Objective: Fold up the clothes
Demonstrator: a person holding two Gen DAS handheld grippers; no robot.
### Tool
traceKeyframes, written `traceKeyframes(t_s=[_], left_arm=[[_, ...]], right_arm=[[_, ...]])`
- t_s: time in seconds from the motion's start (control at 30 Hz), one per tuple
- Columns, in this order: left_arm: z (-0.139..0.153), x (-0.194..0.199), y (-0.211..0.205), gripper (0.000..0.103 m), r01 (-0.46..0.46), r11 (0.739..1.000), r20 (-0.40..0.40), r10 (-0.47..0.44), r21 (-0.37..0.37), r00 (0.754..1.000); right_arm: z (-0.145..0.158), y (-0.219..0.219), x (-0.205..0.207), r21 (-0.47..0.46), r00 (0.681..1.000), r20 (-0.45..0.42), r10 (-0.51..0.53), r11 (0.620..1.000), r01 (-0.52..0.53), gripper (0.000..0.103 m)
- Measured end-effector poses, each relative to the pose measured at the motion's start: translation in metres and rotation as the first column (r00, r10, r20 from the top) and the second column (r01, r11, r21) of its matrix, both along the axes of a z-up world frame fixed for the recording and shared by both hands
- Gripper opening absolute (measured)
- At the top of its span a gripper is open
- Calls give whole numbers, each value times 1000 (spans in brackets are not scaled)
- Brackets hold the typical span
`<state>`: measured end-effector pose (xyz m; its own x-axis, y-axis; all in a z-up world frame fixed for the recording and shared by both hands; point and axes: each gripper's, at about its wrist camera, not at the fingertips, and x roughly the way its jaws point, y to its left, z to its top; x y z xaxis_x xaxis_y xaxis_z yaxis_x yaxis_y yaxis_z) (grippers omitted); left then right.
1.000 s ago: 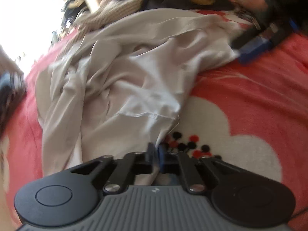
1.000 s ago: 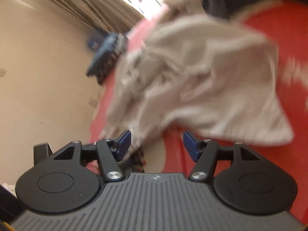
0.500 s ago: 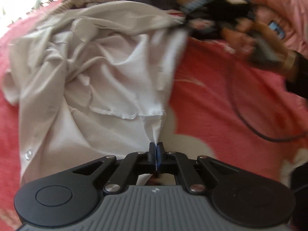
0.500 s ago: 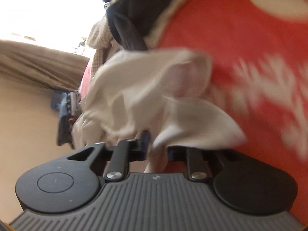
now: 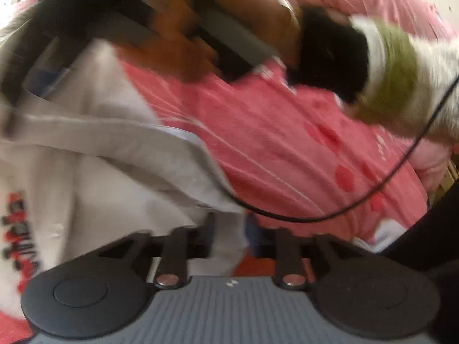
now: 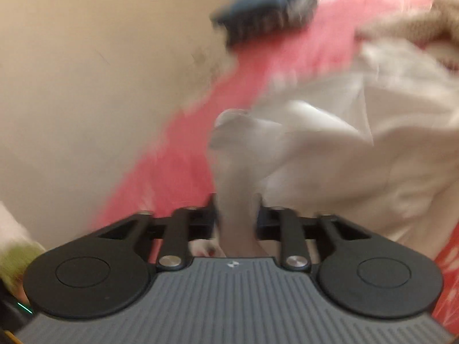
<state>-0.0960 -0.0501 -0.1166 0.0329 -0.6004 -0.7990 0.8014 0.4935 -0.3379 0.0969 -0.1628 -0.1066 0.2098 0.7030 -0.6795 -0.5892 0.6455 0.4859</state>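
Pale shirt (image 6: 358, 132) bunched between right gripper (image 6: 236, 215) fingers, pink bedspread (image 6: 183, 154) beneath

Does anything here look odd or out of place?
A thin black cable trails loose across the pink bedspread, right beside the pale shirt being folded. It could snag. The shirt itself is only crumpled, not damaged.

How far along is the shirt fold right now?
Nothing looks folded: the pale shirt lies crumpled on the red bedspread. In hand: both the left gripper and right gripper pinch its fabric. Left: spreading and folding it.
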Motion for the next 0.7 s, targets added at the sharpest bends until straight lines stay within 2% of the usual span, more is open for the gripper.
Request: traceKeyframes(t_s=[0.03,0.1,0.13,0.2,0.23,0.33,0.4,0.43,0.6,0.67,0.7], left_arm=[[5,4,10,38,-18,1000,8,18,-16,1000],[15,13,31,46,-62,997,21,63,-50,998],[21,19,40,47,-81,995,37,84,-60,996],[31,30,57,49,-119,990,70,125,-82,990],[36,35,61,49,-127,989,126,135,-71,983],[45,47,66,53,-141,990,306,141,-22,942],[41,53,61,53,-114,992,429,83,48,900],[36,56,57,53,-96,993,473,50,74,880],[12,58,35,52,2,980,604,-126,201,787],[3,59,29,52,13,976,620,-149,218,770],[1,60,28,52,14,975,620,-152,223,770]], right_arm=[[-9,3,-2,-43,1000,-14,7,999,-7,33],[-6,-13,-17,-35,1000,-4,-26,999,26,36],[-2,-23,-25,-19,999,6,-48,999,48,46],[6,-43,-42,13,995,25,-92,996,92,57],[10,-54,-51,30,993,34,-114,993,113,59],[22,-84,-77,80,982,58,-181,981,176,59],[30,-105,-94,114,971,72,-226,969,217,59],[29,-105,-102,103,971,79,-224,971,216,59],[9,-76,-159,-86,977,181,-111,988,128,59],[0,-58,-174,-181,967,242,-73,976,118,58],[-9,-50,-176,-238,960,273,-57,963,125,56]])
